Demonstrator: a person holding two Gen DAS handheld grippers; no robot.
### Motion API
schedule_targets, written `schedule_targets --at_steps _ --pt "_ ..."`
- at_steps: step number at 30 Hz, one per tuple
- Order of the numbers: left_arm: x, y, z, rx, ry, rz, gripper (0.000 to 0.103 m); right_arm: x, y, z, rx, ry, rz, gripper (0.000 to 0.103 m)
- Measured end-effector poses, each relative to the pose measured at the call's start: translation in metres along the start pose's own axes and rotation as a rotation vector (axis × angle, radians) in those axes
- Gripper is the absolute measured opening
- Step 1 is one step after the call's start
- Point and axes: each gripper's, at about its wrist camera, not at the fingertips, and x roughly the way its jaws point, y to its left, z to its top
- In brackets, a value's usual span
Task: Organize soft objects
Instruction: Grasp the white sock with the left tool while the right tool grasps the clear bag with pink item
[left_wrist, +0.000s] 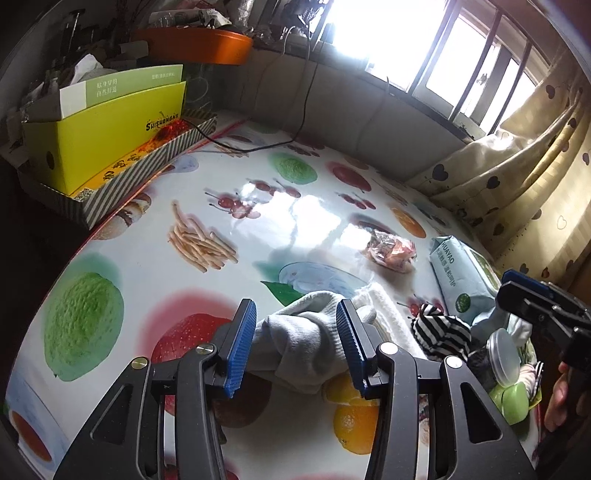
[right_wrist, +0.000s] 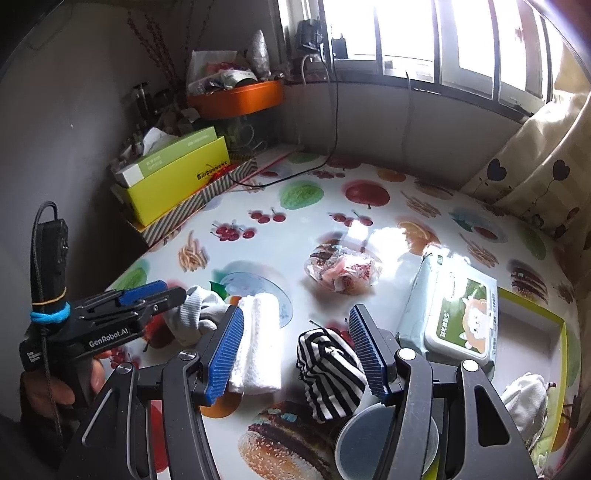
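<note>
The bench (right_wrist: 369, 236) has a glossy, smooth plastic cover that mirrors the window light. The grey sock (left_wrist: 299, 343) is soft ribbed knit, matt. The white towel (right_wrist: 258, 347) looks fluffy. The striped cloth (right_wrist: 328, 373) is thin fabric. The wipes pack (right_wrist: 454, 306) is shiny film.

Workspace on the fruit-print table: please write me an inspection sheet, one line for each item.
Surface: glossy fruit-print tablecloth, window glare in the middle.
Job's things: grey sock between the left jaws; rolled white towel beside it; striped sock between the right jaws; another white sock in the yellow-rimmed tray.
Clutter: wet-wipes pack, crinkled plastic bag, clear round lid, yellow box.
Grippers: left gripper open around the grey sock; right gripper open, the striped sock against its right pad.
Cables: black cable from the windowsill onto the table.
Surroundings: window, heart-print curtain, orange tray of oddments.
</note>
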Motion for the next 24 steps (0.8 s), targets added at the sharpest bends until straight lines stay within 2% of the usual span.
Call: schedule_targets --at_steps 2,9,14,19,22,24 --pt "0.007 0.0 -0.003 0.005 0.022 -0.004 0.054 0.002 0.0 0.004 -0.004 0.001 -0.006 0.06" --pt "0.016 0.005 -0.005 -0.008 0.056 -0.008 0.059 0.02 0.001 0.019 -0.012 0.03 -0.019 0.06" --pt "0.021 0.011 -0.007 -0.04 0.078 -0.032 0.06 0.042 -0.003 0.031 -0.008 0.081 -0.039 0.06" --pt "0.019 0.011 -0.011 -0.041 0.064 -0.053 0.06 0.073 -0.015 0.045 0.017 0.145 -0.074 0.06" --pt "0.018 0.01 -0.012 -0.029 0.055 -0.061 0.055 0.093 -0.023 0.053 0.03 0.19 -0.097 0.059" --pt "0.017 0.01 -0.013 -0.025 0.053 -0.077 0.043 0.107 -0.027 0.056 0.03 0.227 -0.109 0.059"
